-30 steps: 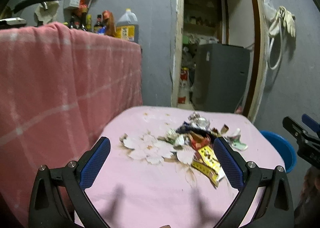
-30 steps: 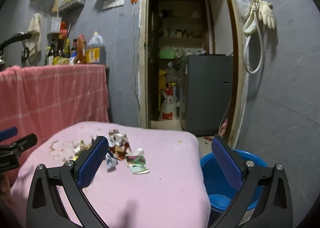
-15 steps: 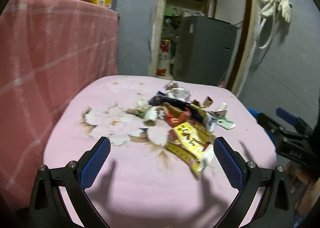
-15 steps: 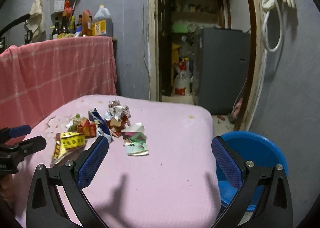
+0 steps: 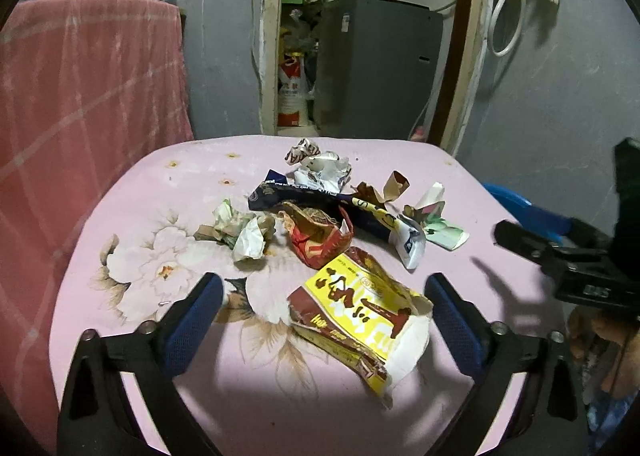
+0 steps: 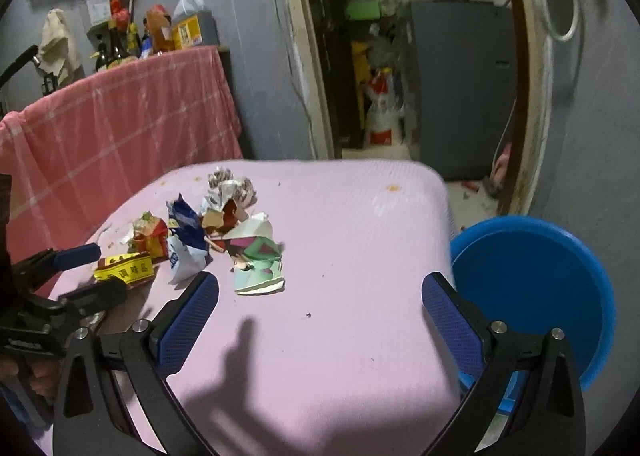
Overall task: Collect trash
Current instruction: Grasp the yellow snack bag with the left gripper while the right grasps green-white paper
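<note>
While both sets of tongs stay released, my left gripper [image 5: 322, 306] straddles one yellow-and-brown crumpled snack wrapper [image 5: 360, 312] on the pink floral-cloth table [image 5: 152, 192]. About seven scraps in the litter pile [image 6: 208, 232]. Right gripper [image 6: 320, 304] holds nothing; one round blue plastic basin [image 6: 532, 296] sits beside the table.

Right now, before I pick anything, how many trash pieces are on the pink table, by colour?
Yellow wrapper: 1
Red wrapper: 1
Dark blue wrapper: 1
White crumpled wads: 2
Brown scrap: 1
Green carton piece: 1
Total: about 7
</note>
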### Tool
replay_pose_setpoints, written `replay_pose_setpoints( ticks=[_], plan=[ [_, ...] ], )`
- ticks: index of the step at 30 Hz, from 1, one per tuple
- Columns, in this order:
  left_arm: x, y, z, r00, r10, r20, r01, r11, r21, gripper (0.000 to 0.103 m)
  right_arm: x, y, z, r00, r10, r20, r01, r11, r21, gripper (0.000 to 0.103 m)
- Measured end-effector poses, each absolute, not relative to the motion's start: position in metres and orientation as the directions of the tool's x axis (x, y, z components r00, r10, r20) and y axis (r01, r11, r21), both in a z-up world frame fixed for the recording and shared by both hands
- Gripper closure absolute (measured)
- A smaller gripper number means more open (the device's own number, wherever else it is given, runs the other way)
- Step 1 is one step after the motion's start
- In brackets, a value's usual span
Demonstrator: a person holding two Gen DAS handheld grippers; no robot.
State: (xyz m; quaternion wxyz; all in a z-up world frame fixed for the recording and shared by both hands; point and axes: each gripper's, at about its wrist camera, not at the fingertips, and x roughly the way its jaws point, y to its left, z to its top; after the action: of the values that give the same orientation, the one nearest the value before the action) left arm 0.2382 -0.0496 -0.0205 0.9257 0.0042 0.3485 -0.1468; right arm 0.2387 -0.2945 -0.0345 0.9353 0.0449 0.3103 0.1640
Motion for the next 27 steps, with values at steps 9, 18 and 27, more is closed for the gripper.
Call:
replay_pose_setpoints(
  ticks=[9,18,27],
  plan=[
    [0.247,-0.04,-0.031,0.632,-0.352,-0.69,0.331,0.928,-0.17,0.033,0.272,-0.272,-0.042,0.652,0.386,-0.652,-0.365,0.914,0.177,0.024],
    [0.244,-0.023,-0.026,0.624,-0.394,-0.675,0.311,0.917,-0.249,0.038,0.285,-0.246,-0.042,0.585,0.414,-0.698,-0.45,0.881,0.145,0.03],
    [0.245,-0.024,-0.027,0.616,-0.397,-0.681,0.314,0.916,-0.25,0.038,0.288,-0.222,-0.047,0.569,0.337,-0.75,-0.461,0.886,0.049,0.049]
  ],
)
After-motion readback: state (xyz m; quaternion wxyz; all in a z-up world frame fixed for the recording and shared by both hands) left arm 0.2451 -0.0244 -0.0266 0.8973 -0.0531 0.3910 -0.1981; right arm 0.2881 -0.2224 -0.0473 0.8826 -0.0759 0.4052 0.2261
